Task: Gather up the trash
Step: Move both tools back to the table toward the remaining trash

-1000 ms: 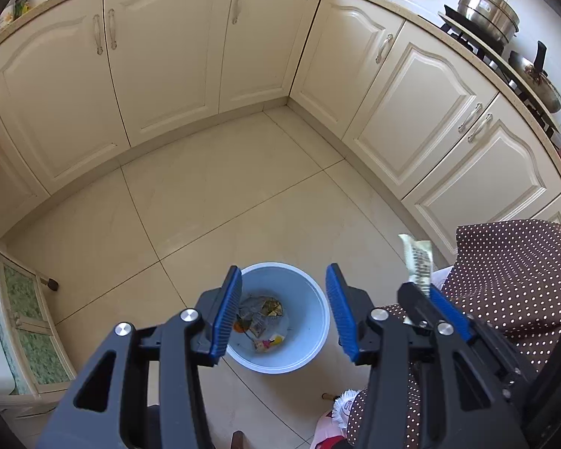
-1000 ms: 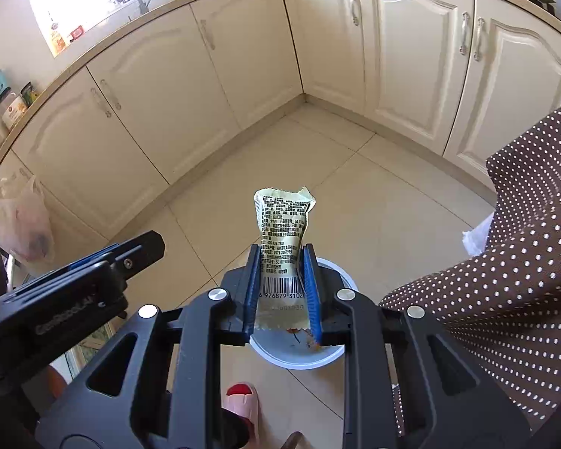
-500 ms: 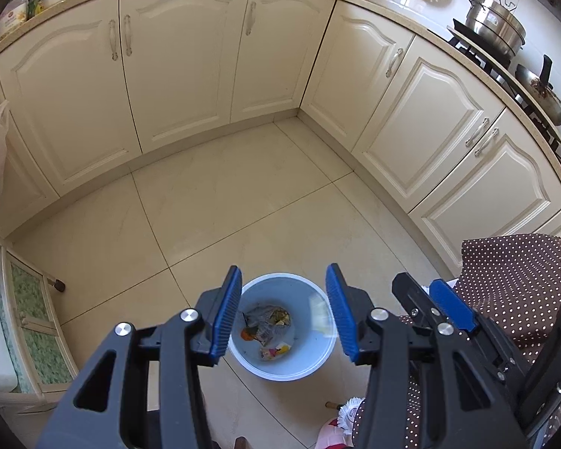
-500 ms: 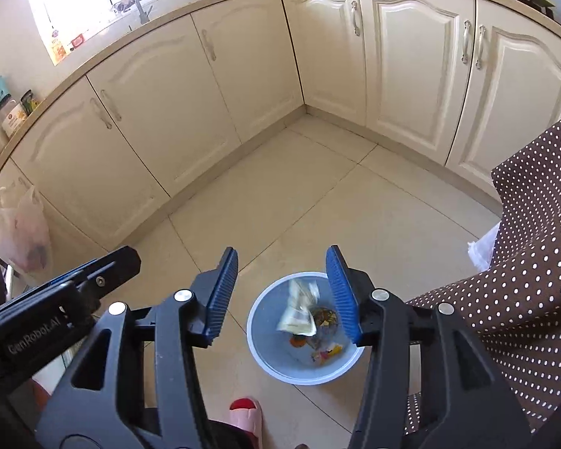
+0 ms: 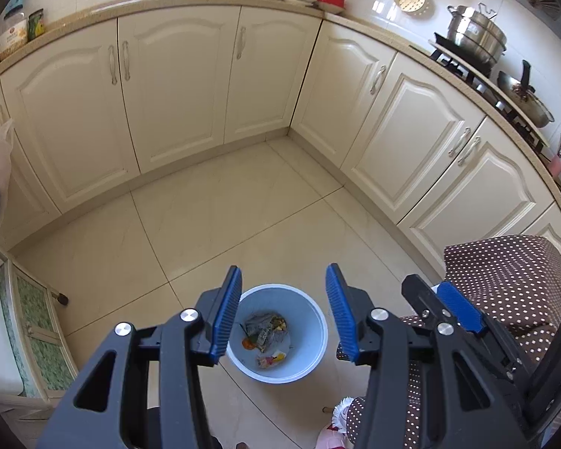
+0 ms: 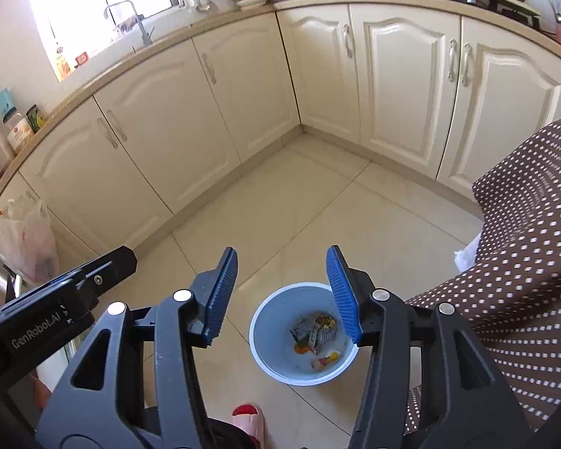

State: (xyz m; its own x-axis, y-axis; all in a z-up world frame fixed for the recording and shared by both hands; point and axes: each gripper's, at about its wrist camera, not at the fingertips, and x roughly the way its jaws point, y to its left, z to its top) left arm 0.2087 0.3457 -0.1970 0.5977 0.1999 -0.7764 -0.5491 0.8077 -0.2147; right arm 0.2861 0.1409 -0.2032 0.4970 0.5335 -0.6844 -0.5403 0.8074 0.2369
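Note:
A light blue trash bin (image 5: 310,344) stands on the tiled floor below both grippers; it also shows in the right wrist view (image 6: 269,333). Wrappers and scraps (image 5: 265,331) lie at its bottom, seen too in the right wrist view (image 6: 316,333). My left gripper (image 5: 284,314) is open and empty, high above the bin. My right gripper (image 6: 282,293) is open and empty, above the bin's left rim. The right gripper's body (image 5: 456,307) shows at the right of the left wrist view.
Cream kitchen cabinets (image 5: 175,93) wrap around the far side of the floor. A brown polka-dot cloth (image 6: 523,262) covers a surface at the right. A plastic bag (image 6: 26,243) hangs at the left. Pots (image 5: 475,37) stand on the stove. A pink slipper (image 6: 248,419) is near the bin.
The right gripper opened and let go of the green wrapper, which fell into the bin. Both grippers have risen and tilted up, so more of the counter shows.

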